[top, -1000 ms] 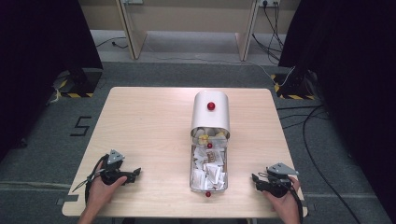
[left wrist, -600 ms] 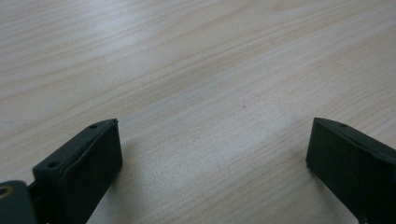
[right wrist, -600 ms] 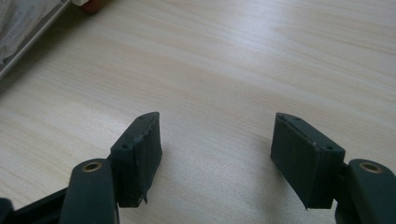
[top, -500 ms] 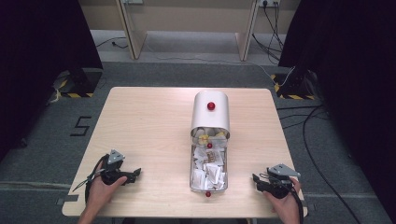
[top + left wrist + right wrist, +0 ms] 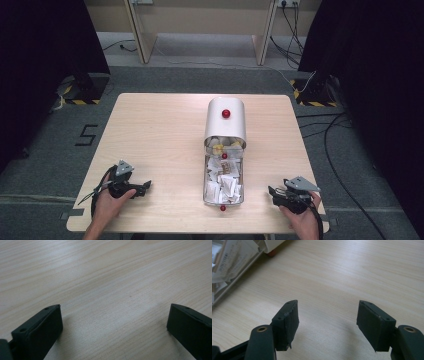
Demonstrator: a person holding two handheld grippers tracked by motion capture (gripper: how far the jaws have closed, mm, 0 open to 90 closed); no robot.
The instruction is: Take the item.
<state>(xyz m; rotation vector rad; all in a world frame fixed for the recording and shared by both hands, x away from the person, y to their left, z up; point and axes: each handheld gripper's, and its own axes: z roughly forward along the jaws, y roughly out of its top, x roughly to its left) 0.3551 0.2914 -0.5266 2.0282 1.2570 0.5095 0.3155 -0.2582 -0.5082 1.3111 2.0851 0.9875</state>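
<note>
A white box (image 5: pixel 225 121) with a rounded lid and a red knob (image 5: pixel 226 113) stands at the table's middle. Its clear drawer (image 5: pixel 223 179) is pulled out toward me, full of white paper packets, with a red knob (image 5: pixel 223 207) on its front. My left gripper (image 5: pixel 144 187) rests on the table near the front left, open, with bare wood between its jaws (image 5: pixel 113 315). My right gripper (image 5: pixel 272 192) rests near the front right, open and holding nothing; its view catches the drawer's edge (image 5: pixel 239 275) at upper left.
The light wooden table (image 5: pixel 160 130) has bare surface left and right of the box. Cables (image 5: pixel 345 165) trail over the grey floor at the right. Wooden furniture legs (image 5: pixel 142 30) stand beyond the far edge.
</note>
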